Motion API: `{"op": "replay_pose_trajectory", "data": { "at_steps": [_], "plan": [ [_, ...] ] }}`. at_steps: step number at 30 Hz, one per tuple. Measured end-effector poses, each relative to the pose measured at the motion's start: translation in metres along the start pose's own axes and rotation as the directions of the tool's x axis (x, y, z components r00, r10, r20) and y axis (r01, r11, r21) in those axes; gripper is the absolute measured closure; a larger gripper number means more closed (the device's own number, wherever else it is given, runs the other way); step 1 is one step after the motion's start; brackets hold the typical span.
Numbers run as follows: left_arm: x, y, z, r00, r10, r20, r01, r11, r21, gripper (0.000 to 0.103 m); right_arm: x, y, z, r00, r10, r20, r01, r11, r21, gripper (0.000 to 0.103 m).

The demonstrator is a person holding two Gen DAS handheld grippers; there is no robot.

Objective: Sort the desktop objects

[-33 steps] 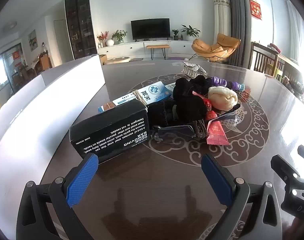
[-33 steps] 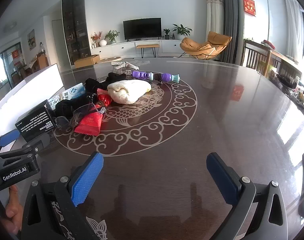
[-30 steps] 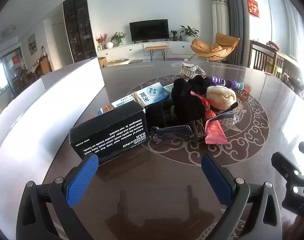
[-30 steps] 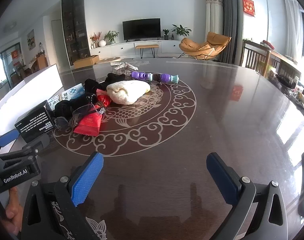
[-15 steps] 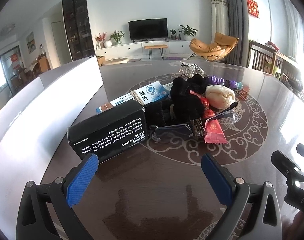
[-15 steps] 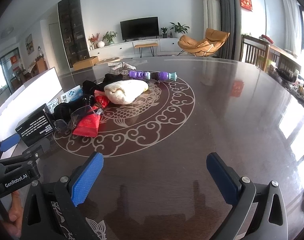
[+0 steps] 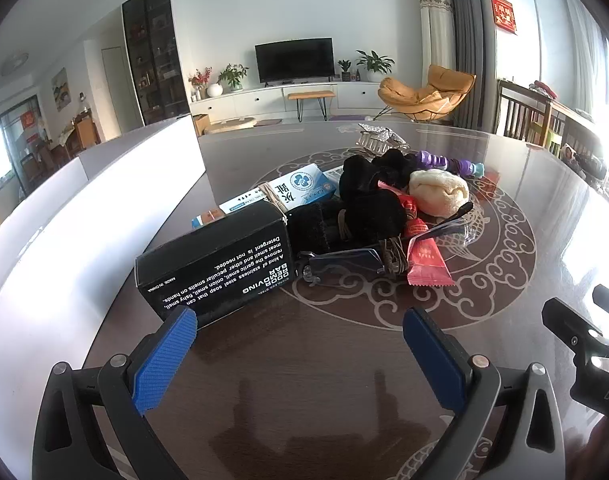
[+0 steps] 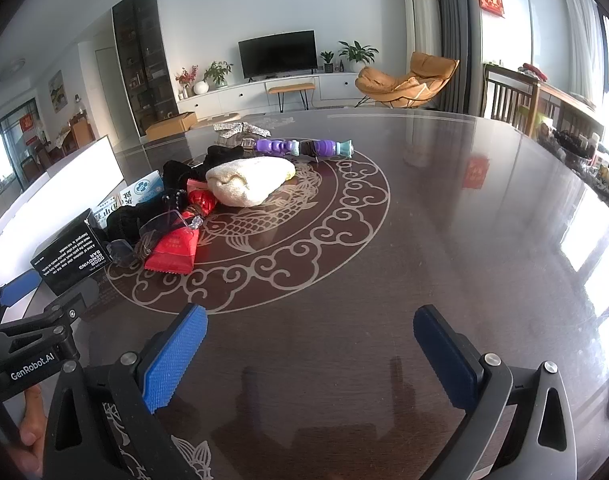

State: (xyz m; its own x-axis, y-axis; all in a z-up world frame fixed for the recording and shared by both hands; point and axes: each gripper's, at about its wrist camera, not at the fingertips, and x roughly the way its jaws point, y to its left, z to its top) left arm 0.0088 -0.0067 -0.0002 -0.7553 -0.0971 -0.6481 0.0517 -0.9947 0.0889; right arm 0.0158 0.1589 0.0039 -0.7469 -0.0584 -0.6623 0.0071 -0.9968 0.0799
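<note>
A pile of objects lies on the dark round table (image 7: 304,400). Nearest my left gripper (image 7: 300,340) is a black soap box (image 7: 216,268), just beyond the left fingertip. Behind it are black cloth (image 7: 368,204), a blue-white box (image 7: 304,188), a red packet (image 7: 426,260), clear glasses (image 7: 448,228), a cream towel roll (image 7: 438,196) and a purple-teal toy (image 7: 448,162). My left gripper is open and empty. My right gripper (image 8: 310,344) is open and empty over bare table, right of the pile; the towel roll (image 8: 248,182) and red packet (image 8: 172,252) lie far left of it.
A white bin wall (image 7: 84,216) runs along the table's left side. A silver foil piece (image 7: 378,136) lies behind the pile. The left gripper's body (image 8: 28,344) shows at the right wrist view's lower left. Chairs and a sideboard stand beyond the table's right edge.
Both grippers have drifted only slightly; the pile looks a touch farther in the right wrist view. Both stay open and nothing on the table has moved.
</note>
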Motion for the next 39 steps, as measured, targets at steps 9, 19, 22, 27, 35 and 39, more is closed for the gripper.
{"op": "replay_pose_trajectory", "data": {
  "at_steps": [9,19,22,27,35,39],
  "plan": [
    [-0.0006,-0.0001,-0.0011,1.000,-0.001,-0.001,0.001,1.000,-0.001,0.000,0.0017,-0.0003,0.0000,1.000,0.002,-0.006,-0.002,1.000,0.002,0.000],
    [0.0001,-0.0005,-0.0020,1.000,-0.003,-0.004,0.003,1.000,-0.005,0.000,0.0027,-0.0004,0.0001,1.000,0.004,-0.009,-0.004,1.000,0.005,0.000],
    [0.0003,-0.0003,-0.0019,1.000,-0.003,-0.004,0.003,1.000,-0.004,0.000,0.0028,-0.0001,0.0002,1.000,0.006,-0.012,-0.006,1.000,0.006,0.000],
    [0.0004,-0.0002,-0.0019,1.000,-0.003,-0.005,0.003,1.000,-0.005,0.000,0.0038,0.0000,-0.0003,1.000,0.011,-0.015,-0.011,1.000,0.011,0.000],
    [0.0042,-0.0017,-0.0013,1.000,0.012,-0.022,-0.012,1.000,0.003,0.000,0.0060,-0.0012,0.0004,0.999,0.020,-0.029,-0.020,1.000,0.017,0.000],
    [0.0045,-0.0015,-0.0010,1.000,0.013,-0.026,-0.013,1.000,0.006,0.000,0.0074,-0.0021,0.0005,0.999,0.026,-0.035,-0.026,0.999,0.021,0.000]
  ]
}}
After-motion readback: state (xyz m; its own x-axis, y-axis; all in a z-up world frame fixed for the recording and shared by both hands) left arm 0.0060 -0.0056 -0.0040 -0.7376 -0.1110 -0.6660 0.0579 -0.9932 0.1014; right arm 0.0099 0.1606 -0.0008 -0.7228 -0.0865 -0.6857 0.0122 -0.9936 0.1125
